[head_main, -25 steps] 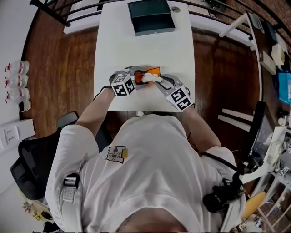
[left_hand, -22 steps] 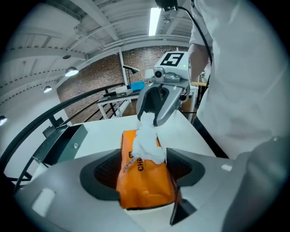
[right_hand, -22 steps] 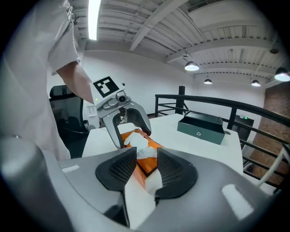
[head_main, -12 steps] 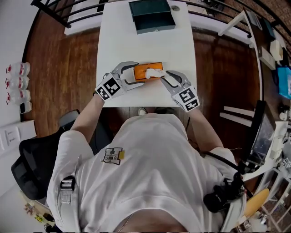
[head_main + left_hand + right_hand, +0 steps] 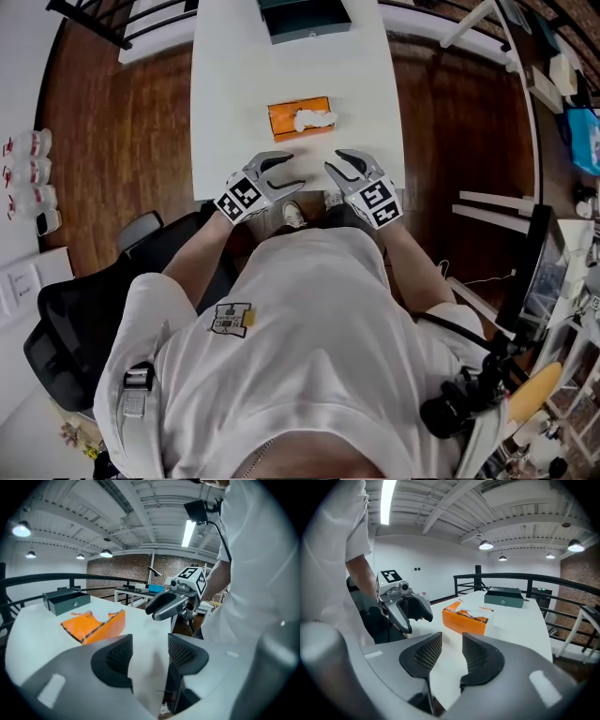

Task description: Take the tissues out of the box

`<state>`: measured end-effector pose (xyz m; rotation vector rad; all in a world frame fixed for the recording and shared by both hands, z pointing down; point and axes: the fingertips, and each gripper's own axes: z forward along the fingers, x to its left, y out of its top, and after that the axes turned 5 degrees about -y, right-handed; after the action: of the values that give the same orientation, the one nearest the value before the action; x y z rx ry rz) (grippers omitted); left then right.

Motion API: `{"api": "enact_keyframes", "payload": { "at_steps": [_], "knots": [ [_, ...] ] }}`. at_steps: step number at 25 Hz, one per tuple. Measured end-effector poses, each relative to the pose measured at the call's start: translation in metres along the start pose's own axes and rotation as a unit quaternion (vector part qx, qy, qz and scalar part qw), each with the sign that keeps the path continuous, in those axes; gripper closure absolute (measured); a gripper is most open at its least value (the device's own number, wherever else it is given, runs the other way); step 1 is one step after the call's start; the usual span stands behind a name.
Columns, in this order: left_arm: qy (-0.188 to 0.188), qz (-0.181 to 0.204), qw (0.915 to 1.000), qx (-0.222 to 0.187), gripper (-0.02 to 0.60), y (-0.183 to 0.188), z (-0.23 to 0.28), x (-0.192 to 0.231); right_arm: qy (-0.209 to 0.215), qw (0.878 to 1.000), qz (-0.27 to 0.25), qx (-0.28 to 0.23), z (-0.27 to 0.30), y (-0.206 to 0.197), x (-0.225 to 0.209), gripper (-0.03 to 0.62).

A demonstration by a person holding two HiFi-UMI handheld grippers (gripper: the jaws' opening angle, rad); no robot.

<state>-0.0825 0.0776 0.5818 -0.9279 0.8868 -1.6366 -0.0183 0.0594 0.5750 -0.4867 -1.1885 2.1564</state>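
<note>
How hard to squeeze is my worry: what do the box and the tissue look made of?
Box: probably thin cardboard with a matte orange finish; the opening in its top has ragged, bent edges. Tissue: soft white paper, judging by the crumpled folds poking out of the top.

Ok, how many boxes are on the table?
2 on the table: the orange tissue box in the middle, tissue poking out, and a dark box at the far edge.

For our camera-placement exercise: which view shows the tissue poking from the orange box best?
The right gripper view: the tissue lies close and clear atop the box. The head view shows it small; the left gripper view leaves it unclear.
</note>
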Motion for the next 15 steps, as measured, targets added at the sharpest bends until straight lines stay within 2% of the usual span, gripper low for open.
{"api": "enact_keyframes", "payload": {
  "at_steps": [2,4,5,6,11,13,15],
  "knots": [
    [0.008,-0.028,0.9996,0.006,0.383,-0.016,0.011,-0.007,0.002,1.0,0.006,0.01,-0.002,-0.014,0.0,0.474],
    [0.023,-0.048,0.9985,0.016,0.471,-0.03,0.018,-0.01,0.002,1.0,0.01,0.02,-0.004,-0.028,-0.001,0.479],
    [0.031,-0.052,0.9978,0.025,0.546,-0.037,0.02,-0.01,0.001,1.0,0.012,0.027,-0.004,-0.034,-0.002,0.488],
    [0.039,-0.056,0.997,0.035,0.581,-0.044,0.022,-0.01,0.0,0.999,0.013,0.032,-0.004,-0.038,-0.002,0.493],
    [0.057,-0.086,0.9926,0.065,0.581,-0.064,0.029,0.0,-0.011,0.999,0.018,0.035,0.002,-0.043,-0.013,0.547],
    [0.06,-0.082,0.9922,0.073,0.581,-0.067,0.031,0.002,-0.015,0.999,0.022,0.038,0.003,-0.045,-0.016,0.566],
    [0.057,-0.061,0.9923,0.091,0.581,-0.066,0.032,0.001,-0.017,0.999,0.023,0.043,0.003,-0.048,-0.02,0.594]
  ]
}}
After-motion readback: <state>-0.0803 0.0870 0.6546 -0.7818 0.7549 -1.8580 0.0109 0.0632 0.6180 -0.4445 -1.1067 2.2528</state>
